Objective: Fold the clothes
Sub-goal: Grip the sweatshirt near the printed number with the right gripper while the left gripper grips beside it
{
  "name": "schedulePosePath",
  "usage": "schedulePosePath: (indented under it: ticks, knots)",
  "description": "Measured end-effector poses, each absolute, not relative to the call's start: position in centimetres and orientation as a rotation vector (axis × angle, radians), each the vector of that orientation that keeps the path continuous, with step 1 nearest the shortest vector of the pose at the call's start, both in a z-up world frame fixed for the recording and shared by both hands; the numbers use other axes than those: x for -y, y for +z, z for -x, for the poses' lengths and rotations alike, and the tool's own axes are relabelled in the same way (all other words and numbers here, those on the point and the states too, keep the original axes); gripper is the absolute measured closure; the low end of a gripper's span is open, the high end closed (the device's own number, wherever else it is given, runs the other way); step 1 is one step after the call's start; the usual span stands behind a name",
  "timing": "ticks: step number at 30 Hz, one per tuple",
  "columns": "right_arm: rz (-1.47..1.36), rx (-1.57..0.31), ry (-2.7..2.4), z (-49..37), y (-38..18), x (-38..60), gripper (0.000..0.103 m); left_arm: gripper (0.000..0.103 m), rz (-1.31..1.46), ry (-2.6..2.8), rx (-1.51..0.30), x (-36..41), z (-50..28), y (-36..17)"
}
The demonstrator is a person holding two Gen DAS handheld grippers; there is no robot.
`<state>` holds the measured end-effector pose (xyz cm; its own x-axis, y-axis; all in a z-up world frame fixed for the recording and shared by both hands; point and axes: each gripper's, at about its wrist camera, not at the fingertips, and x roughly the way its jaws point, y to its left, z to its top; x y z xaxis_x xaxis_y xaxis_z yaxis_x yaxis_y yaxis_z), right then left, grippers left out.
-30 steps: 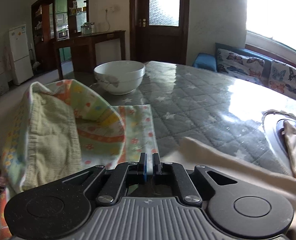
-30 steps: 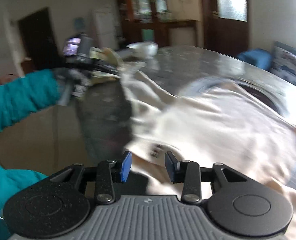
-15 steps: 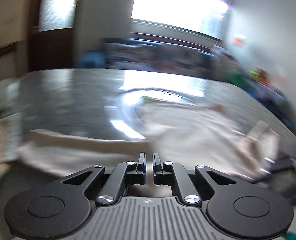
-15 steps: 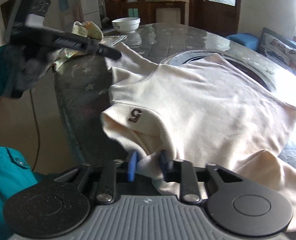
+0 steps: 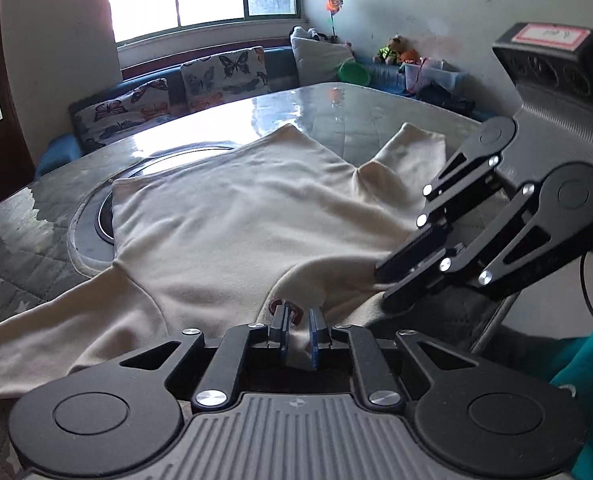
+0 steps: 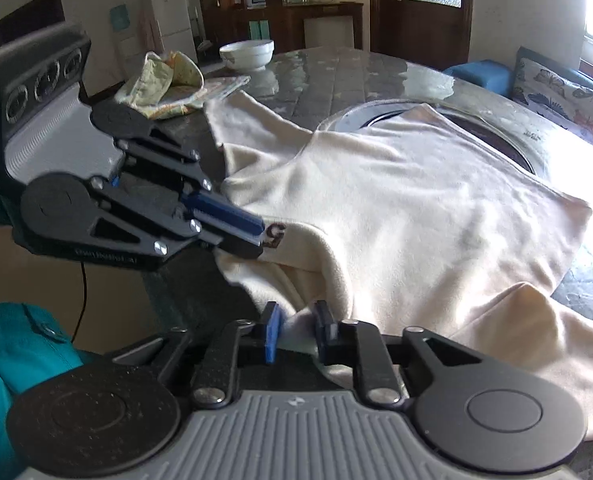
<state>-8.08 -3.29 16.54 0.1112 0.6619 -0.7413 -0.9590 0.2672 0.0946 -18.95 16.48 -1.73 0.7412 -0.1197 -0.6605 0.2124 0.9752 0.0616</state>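
Lying between both claws (image 5: 297,330) (image 6: 296,334), apparently pinched: cream sweater (image 5: 232,216).

The sweatshirt (image 5: 236,216) is plain cream, with a dark brown figure 5 (image 6: 275,235) near its collar edge. Both grippers are black with grey ribbed bodies; the left gripper (image 5: 297,330) and the right gripper (image 6: 298,330) have blue pads. The tabletop (image 6: 328,80) is grey, quilted, with pale stars. At its far corner lies a folded cloth (image 6: 164,84) in yellow-green with orange and pink dots, beside a white bowl (image 6: 247,55). The cushions (image 5: 224,72) show butterflies on white. The sleeve (image 6: 16,344) is teal.
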Motion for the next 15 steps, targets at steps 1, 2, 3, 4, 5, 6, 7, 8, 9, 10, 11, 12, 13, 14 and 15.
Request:
schedulePosePath:
  ticks: [1,2,3,4,5,6,7,8,9,10,11,12,13,14,15]
  knots:
    - [0.456,-0.776,1.257,8.0,16.7,3.3,0.085,0.088,-0.135,-0.179,-0.718,-16.5,19.0,-1.8]
    - [0.441,-0.776,1.258,7.9,16.8,3.4,0.085,0.087,-0.136,-0.177,-0.719,-16.5,18.9,-1.9]
    - [0.434,-0.778,1.250,7.8,16.7,3.3,0.085,0.087,-0.139,-0.176,-0.719,-16.4,18.9,-1.9]
    - [0.428,-0.780,1.241,7.7,16.7,3.2,0.085,0.086,-0.144,-0.177,-0.718,-16.3,18.7,-2.0]
    - [0.422,-0.782,1.233,7.5,16.6,3.0,0.085,0.081,-0.149,-0.184,-0.714,-16.2,18.6,-2.1]
    - [0.423,-0.793,1.226,7.4,16.4,2.9,0.085,0.078,-0.156,-0.190,-0.712,-16.0,18.6,-2.1]
    - [0.432,-0.794,1.224,7.5,16.3,2.7,0.085,0.076,-0.166,-0.190,-0.714,-15.9,18.6,-2.2]
    - [0.441,-0.794,1.221,7.5,16.1,2.6,0.085,0.077,-0.177,-0.184,-0.718,-15.7,18.5,-2.3]
    - [0.451,-0.794,1.219,7.6,16.0,2.5,0.085,0.078,-0.183,-0.182,-0.719,-15.7,18.5,-2.4]
    - [0.461,-0.794,1.216,7.7,15.8,2.4,0.086,0.079,-0.186,-0.182,-0.719,-15.7,18.4,-2.5]
    - [0.465,-0.788,1.212,7.7,15.8,2.3,0.088,0.088,-0.185,-0.181,-0.718,-15.7,18.3,-2.5]
    - [0.465,-0.783,1.210,7.8,15.9,2.3,0.090,0.091,-0.182,-0.179,-0.716,-15.8,18.3,-2.5]
    - [0.465,-0.778,1.210,7.8,16.0,2.3,0.094,0.093,-0.176,-0.177,-0.712,-16.0,18.3,-2.5]
    - [0.465,-0.774,1.211,7.8,16.1,2.3,0.096,0.096,-0.167,-0.175,-0.707,-16.2,18.3,-2.4]
    - [0.465,-0.766,1.213,7.8,16.3,2.4,0.097,0.097,-0.159,-0.171,-0.698,-16.3,18.3,-2.2]
